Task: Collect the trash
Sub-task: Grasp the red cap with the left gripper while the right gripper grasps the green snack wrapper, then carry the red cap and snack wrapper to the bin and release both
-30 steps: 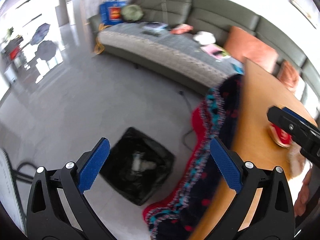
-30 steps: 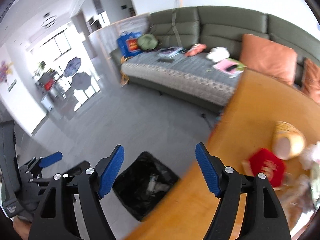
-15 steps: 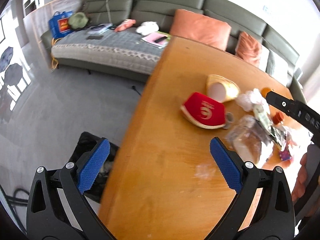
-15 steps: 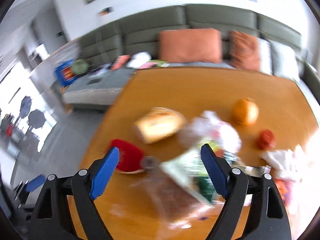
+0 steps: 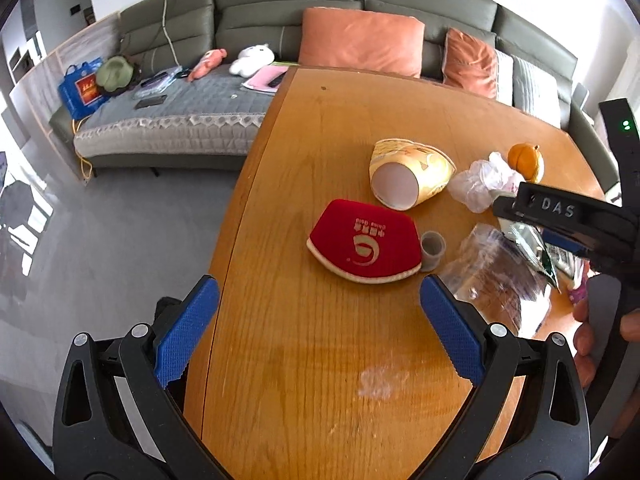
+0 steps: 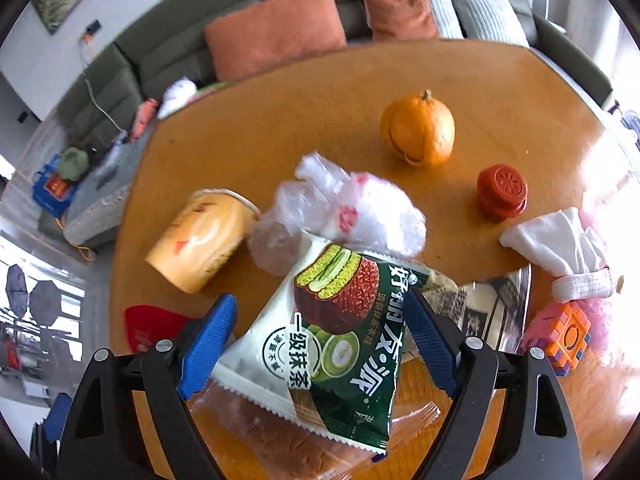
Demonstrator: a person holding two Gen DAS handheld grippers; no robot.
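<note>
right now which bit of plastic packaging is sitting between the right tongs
The green and white matcha pie snack wrapper: it lies between the open right tongs. The crumpled clear plastic bag lies beyond the tips, and the clear cellophane wrapper lies underneath.

Bare table (image 5: 320, 360) lay open across the lower centre of the left wrist frame. Red pouch (image 5: 366, 242) and tipped paper cup (image 5: 412, 178) blocked mid-frame. In the right wrist frame, snack packet (image 6: 336, 332) filled the lower centre; crumpled plastic bag (image 6: 352, 208) crowded above it; orange (image 6: 418, 132) stood clear at upper right.
</note>
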